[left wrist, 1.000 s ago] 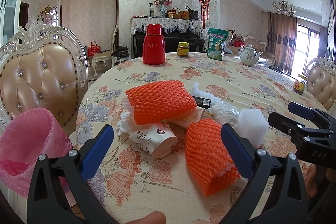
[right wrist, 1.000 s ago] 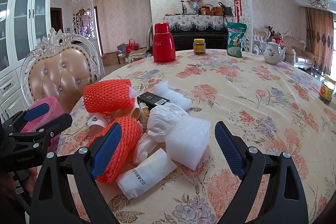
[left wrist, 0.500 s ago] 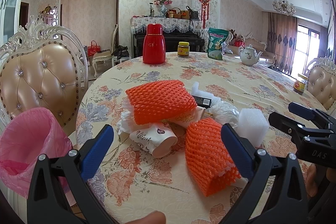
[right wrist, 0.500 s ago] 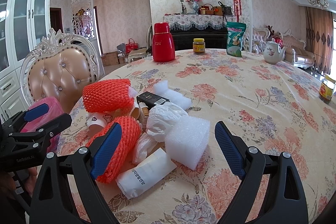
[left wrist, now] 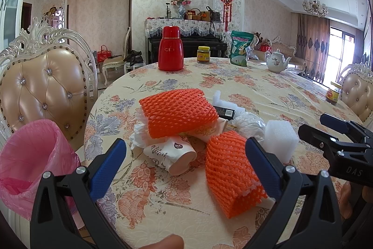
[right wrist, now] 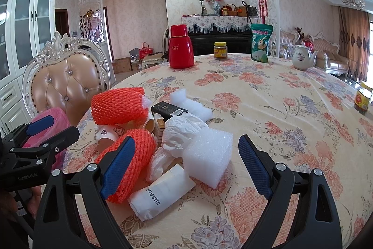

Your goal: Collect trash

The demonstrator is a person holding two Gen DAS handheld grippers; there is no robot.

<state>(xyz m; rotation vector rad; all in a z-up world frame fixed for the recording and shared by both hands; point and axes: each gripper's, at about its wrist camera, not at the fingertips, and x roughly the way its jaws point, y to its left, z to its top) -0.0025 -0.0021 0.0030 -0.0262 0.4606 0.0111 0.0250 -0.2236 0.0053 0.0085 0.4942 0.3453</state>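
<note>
Both of my grippers stand wide apart and hold nothing. Left gripper (left wrist: 185, 169) hovers low over the near edge of the table (left wrist: 268, 85), its blue pads (left wrist: 107, 169) spread on either side of the trash pile without touching any item. Right gripper (right wrist: 185, 168) hovers likewise, spread about the near part of the pile, clear of contact.

Trash lies heaped at the near left part of the floral cloth. Near orange foam net (left wrist: 230, 176) lies with its long axis running from the pile toward me, its open end facing the table edge. Far orange foam net (left wrist: 177, 112) rests on top of the heap, long axis crosswise, left to right. Paper cup (left wrist: 170, 155) lies on its side below it, mouth pointing toward me and rightward. White foam block (right wrist: 208, 155) sits flat just right of the near net. White paper roll (right wrist: 160, 195) lies nearest me in the right view, axis slanted. Crumpled plastic bag (right wrist: 181, 130) and black box (right wrist: 169, 110) sit mid-pile.

Pink-lined bin (left wrist: 30, 160) stands off the table's left edge, open upward, beside the chair (left wrist: 44, 88).
</note>
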